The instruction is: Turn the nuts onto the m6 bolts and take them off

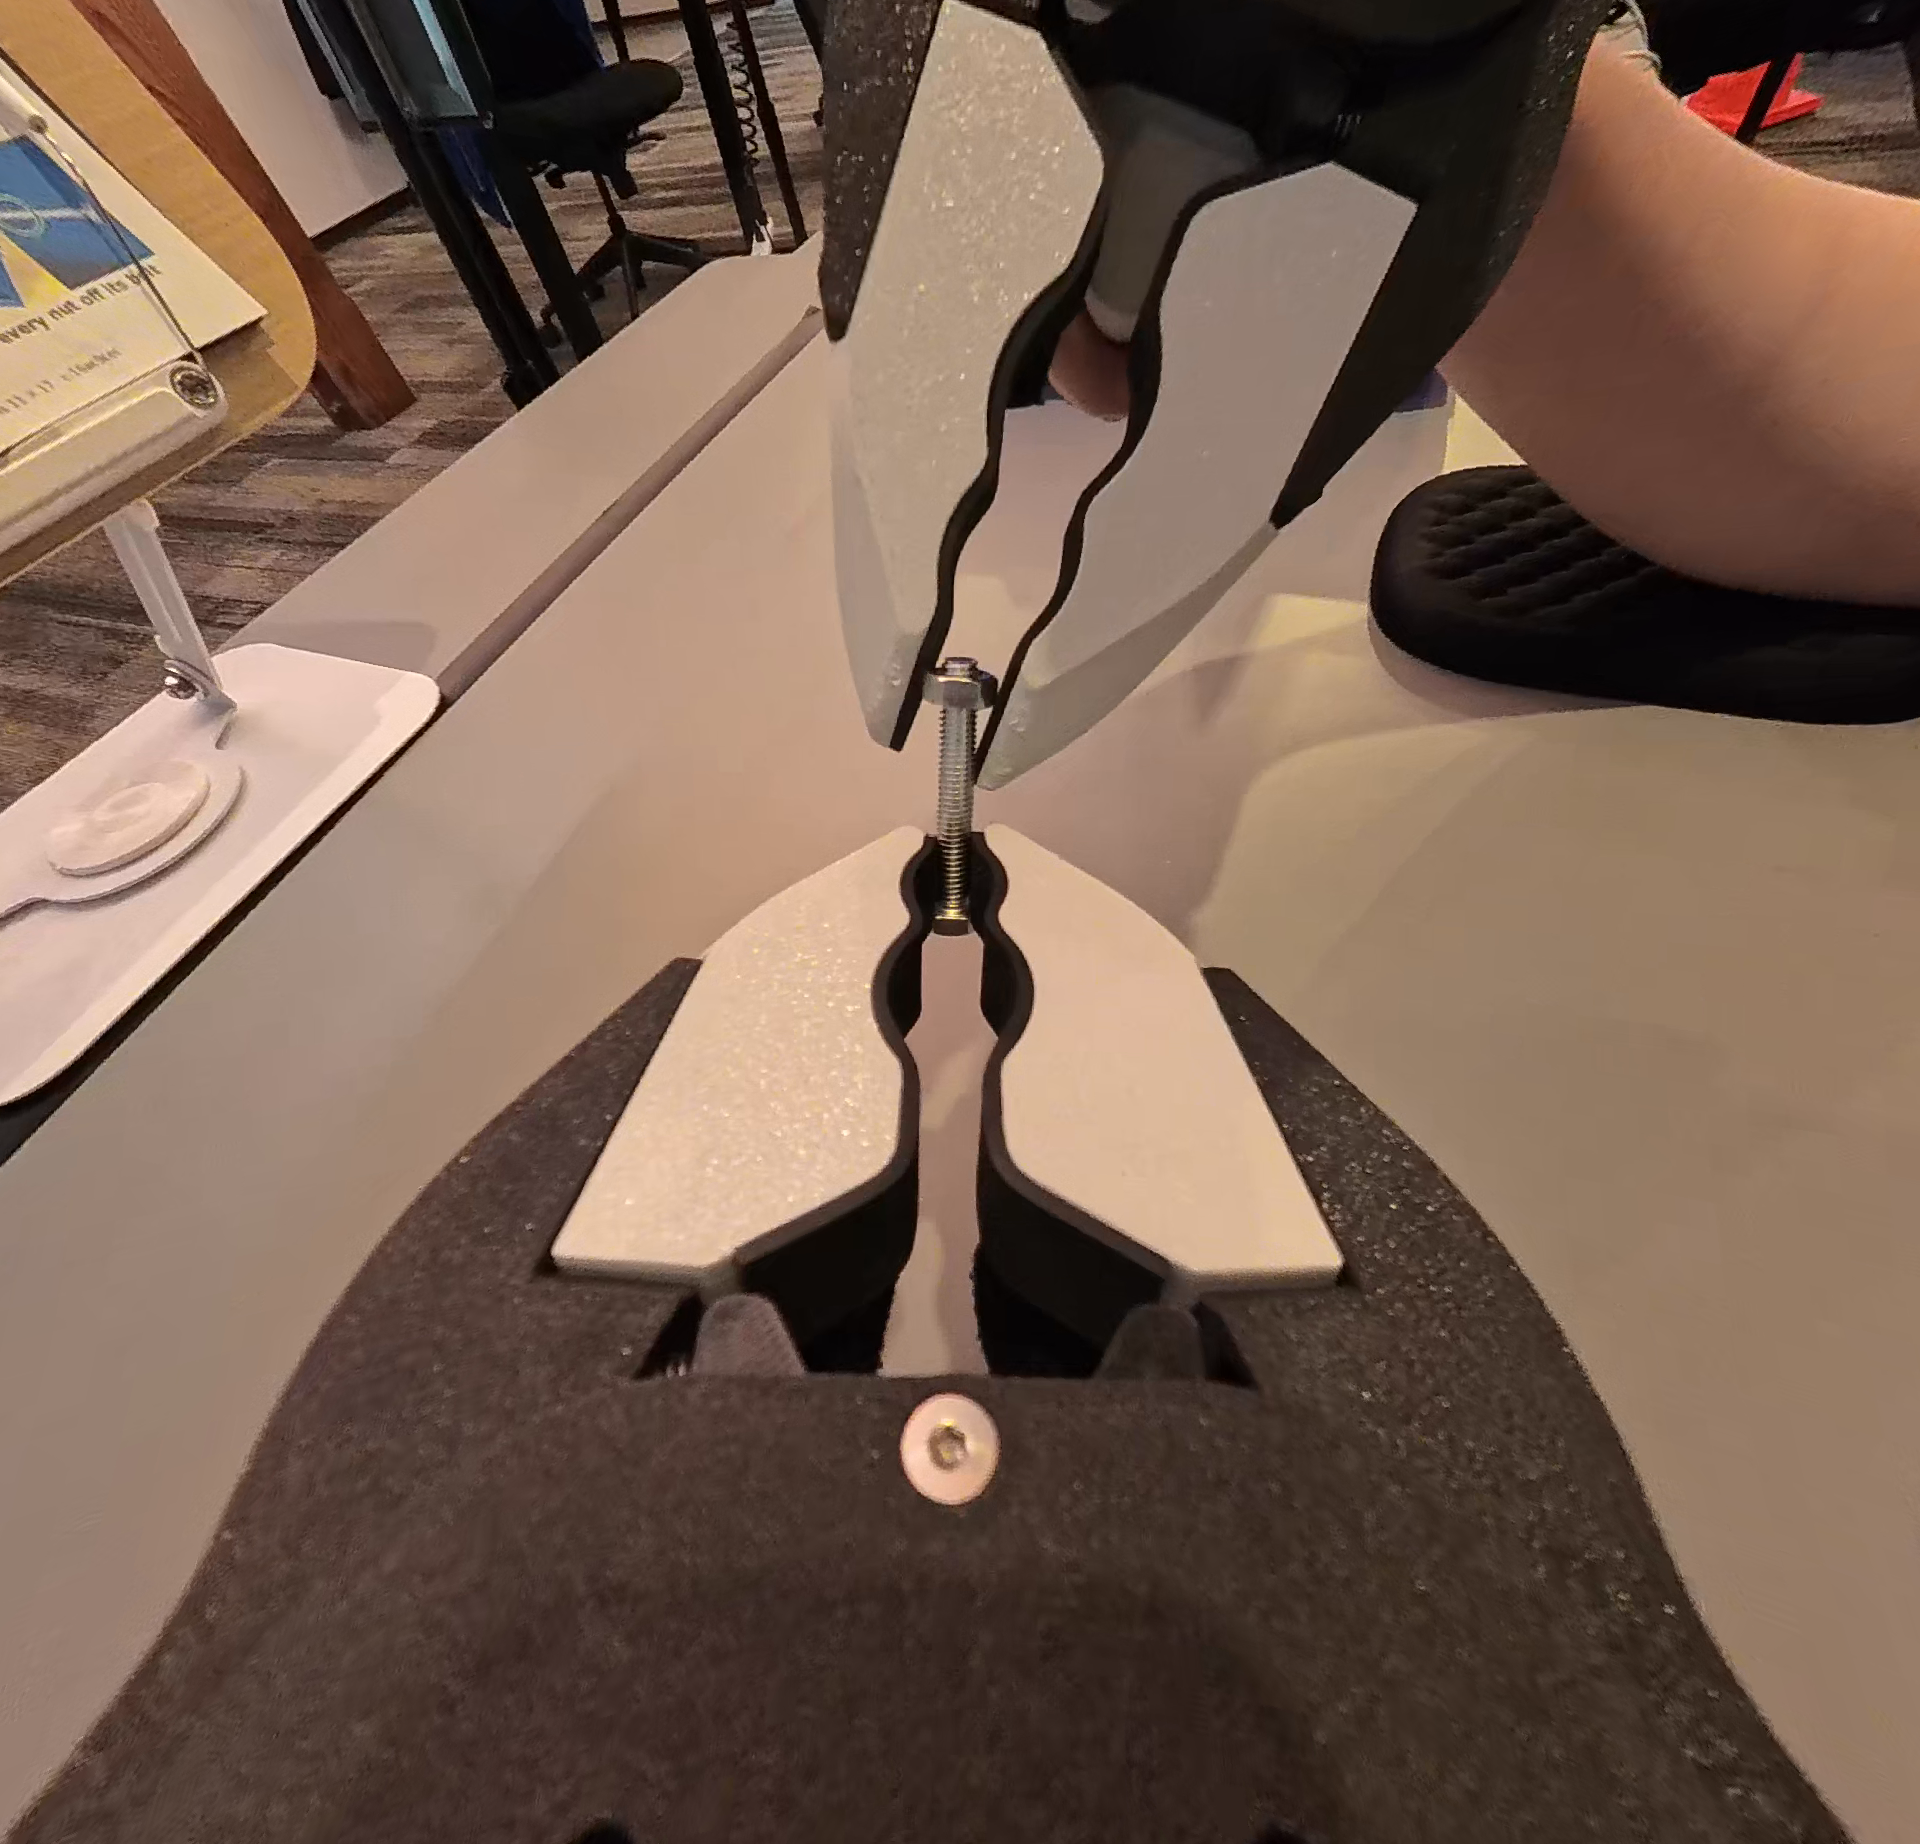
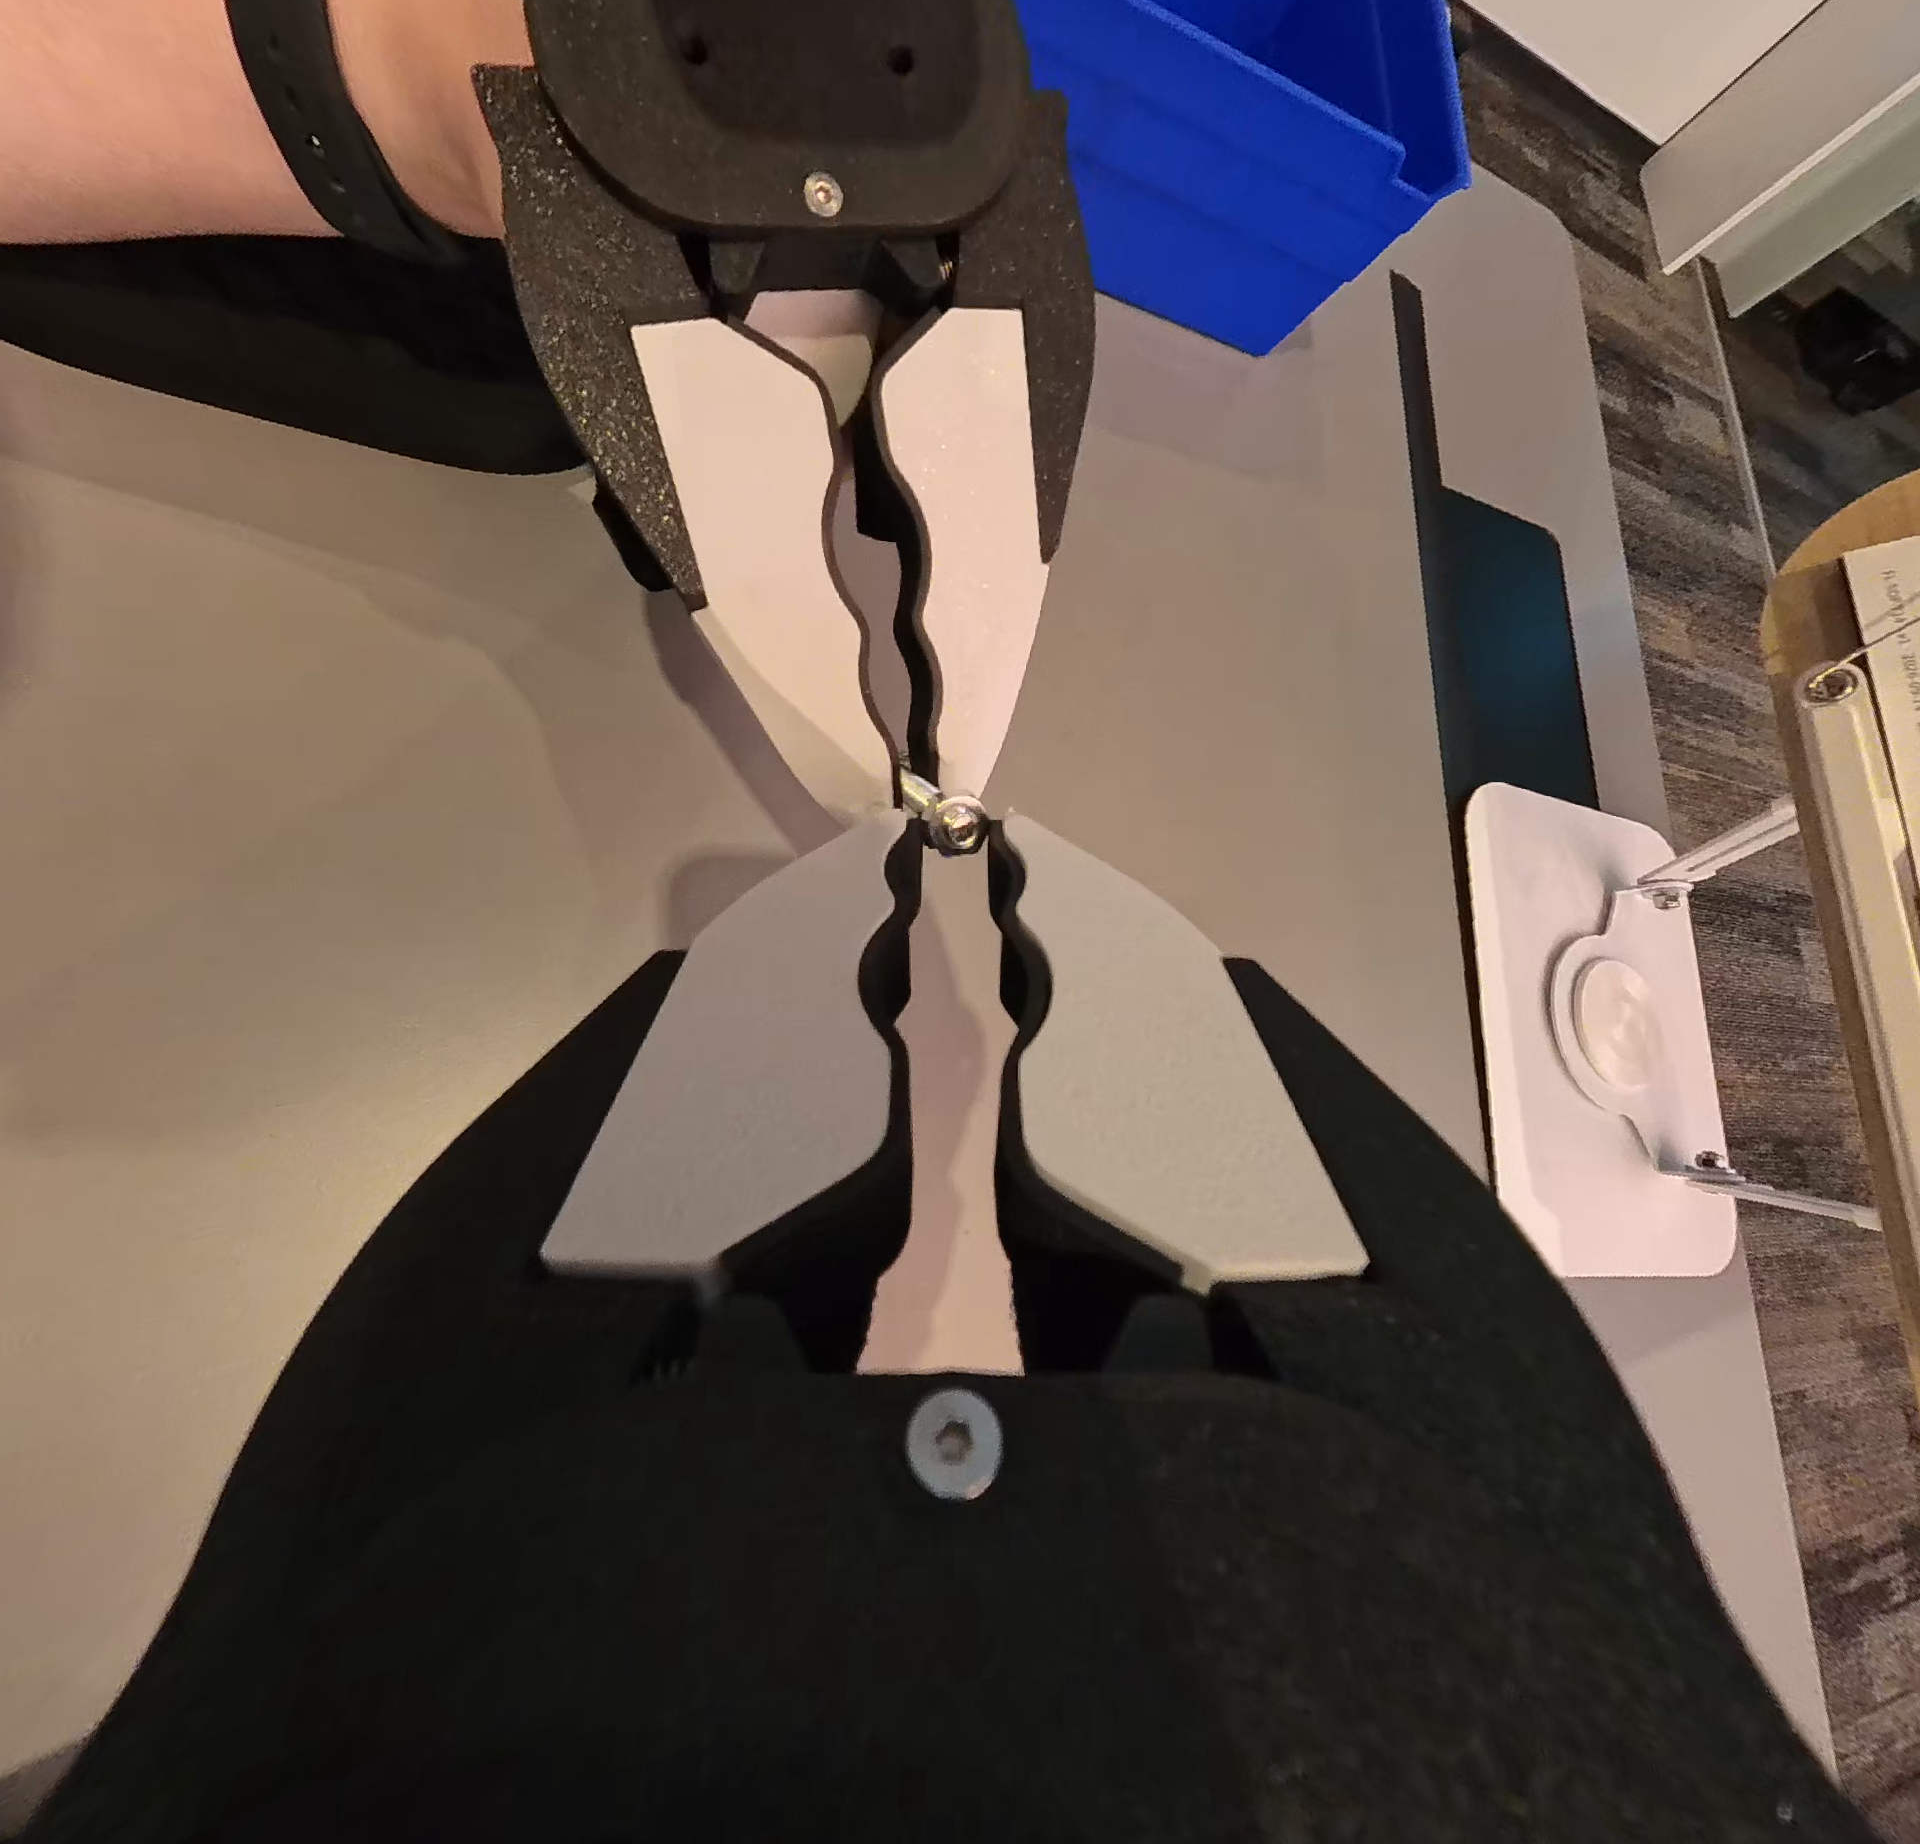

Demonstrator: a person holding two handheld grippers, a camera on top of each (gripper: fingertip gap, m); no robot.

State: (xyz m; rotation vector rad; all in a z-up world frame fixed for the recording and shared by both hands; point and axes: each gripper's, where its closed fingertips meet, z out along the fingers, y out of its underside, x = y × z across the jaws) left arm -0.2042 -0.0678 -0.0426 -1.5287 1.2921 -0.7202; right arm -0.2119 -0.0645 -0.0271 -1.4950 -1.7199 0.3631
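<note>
A silver M6 bolt (image 1: 953,786) stands upright above the grey table (image 1: 1507,1015). My left gripper (image 1: 954,844) is shut on its lower end, with the head (image 1: 951,921) between the fingers. A silver nut (image 1: 958,691) sits at the top of the thread. My right gripper (image 1: 948,750) comes down from above and is shut on the nut. In the right wrist view, my right gripper (image 2: 954,830) holds the nut (image 2: 958,834) at its tips. The left gripper (image 2: 914,771) meets it from the far side, holding the bolt (image 2: 916,786).
A blue bin (image 2: 1247,132) stands at the far side of the table. A white stand base (image 1: 156,838) (image 2: 1600,1046) holds a tilted wooden board with a printed sheet (image 1: 104,267). A black padded rest (image 1: 1610,599) lies under the forearm. Office chairs stand beyond the table.
</note>
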